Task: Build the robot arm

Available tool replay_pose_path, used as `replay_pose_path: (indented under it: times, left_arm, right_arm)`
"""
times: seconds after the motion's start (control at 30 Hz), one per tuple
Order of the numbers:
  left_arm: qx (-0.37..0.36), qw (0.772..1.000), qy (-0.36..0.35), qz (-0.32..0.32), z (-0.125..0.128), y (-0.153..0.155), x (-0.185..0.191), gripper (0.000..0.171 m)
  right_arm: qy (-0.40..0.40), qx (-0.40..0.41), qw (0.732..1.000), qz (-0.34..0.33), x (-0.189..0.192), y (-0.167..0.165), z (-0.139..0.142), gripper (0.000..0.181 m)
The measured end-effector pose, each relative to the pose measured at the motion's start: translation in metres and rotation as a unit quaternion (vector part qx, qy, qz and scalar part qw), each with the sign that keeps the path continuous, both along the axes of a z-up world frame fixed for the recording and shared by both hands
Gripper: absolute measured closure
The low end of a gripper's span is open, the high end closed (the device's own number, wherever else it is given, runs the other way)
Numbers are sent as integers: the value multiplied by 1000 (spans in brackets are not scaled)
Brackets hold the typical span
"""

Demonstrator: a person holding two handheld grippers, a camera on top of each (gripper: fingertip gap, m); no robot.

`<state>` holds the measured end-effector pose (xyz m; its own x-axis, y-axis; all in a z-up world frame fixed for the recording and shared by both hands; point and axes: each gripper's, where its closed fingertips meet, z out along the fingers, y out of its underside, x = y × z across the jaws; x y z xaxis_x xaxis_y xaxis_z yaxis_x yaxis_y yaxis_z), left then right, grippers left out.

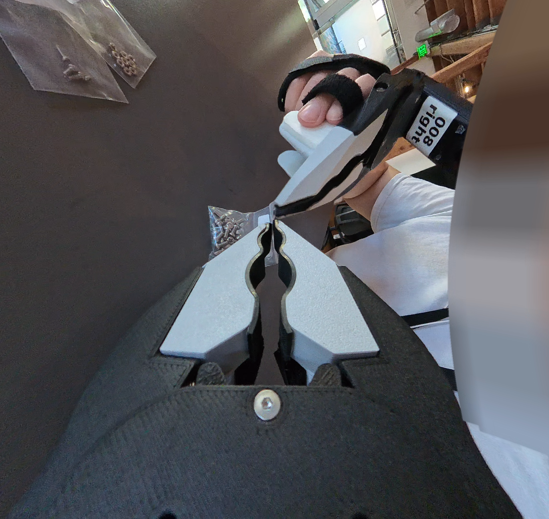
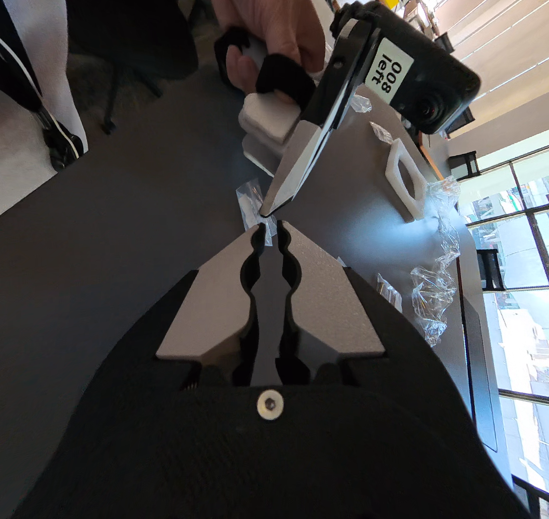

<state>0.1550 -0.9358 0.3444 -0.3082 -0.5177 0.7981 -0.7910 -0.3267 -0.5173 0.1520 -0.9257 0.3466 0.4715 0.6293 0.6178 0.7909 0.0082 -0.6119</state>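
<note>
The two grippers meet over a dark table top (image 1: 148, 178) and both pinch the same small clear plastic bag of screws (image 1: 227, 231). The bag hangs in the air between them, lifted off the table, with the screws gathered in its lower part and the top strip stretched between the two tips. As far as the pictures show, the bag is not yet opened — its top looks whole, and no screw lies loose near it.

The left gripper (image 1: 272, 226) has its jaws nearly closed, only a thin slit between the tips, and the edge of the bag sits in that slit. The right gripper (image 2: 270, 225) shows a slightly wider slit in its own view, with a bit of the clear plastic inside it; in the left wrist view its tips look pressed together on the bag's top corner. So each one appears to grip the bag, one beside the other, almost touching.

Farther off on the table lie two other clear bags (image 1: 74, 44) with small metal parts — they are untouched. On the right side there are a white rectangular frame (image 2: 401, 178) and crumpled clear wrap (image 2: 436, 267), well apart from the grippers.
</note>
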Motion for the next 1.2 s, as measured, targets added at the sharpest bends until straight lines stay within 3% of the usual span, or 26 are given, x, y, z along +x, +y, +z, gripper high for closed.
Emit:
replay_pose_path:
  times: [0.37, 0.67, 0.87, 1.0, 1.2]
  left_arm:
    - [28, 1000, 5, -11, -6, -5, 0, 171]
    - [9, 1000, -4, -3, 1, 0, 0, 169]
    - [37, 999, -4, -14, -1, -5, 0, 159]
    - [36, 999, 1, -17, -5, -7, 0, 171]
    - [50, 999, 7, -10, -10, -4, -1, 171]
  right_arm:
    - [-40, -18, 999, -2, -1, -2, -9, 181]
    - [-22, -44, 999, 0, -2, -6, -10, 181]
    - [-8, -46, 999, 1, -3, -5, -8, 181]
    - [-9, -47, 999, 3, -2, -6, -10, 181]
    - [-5, -53, 999, 5, -3, -7, -11, 181]
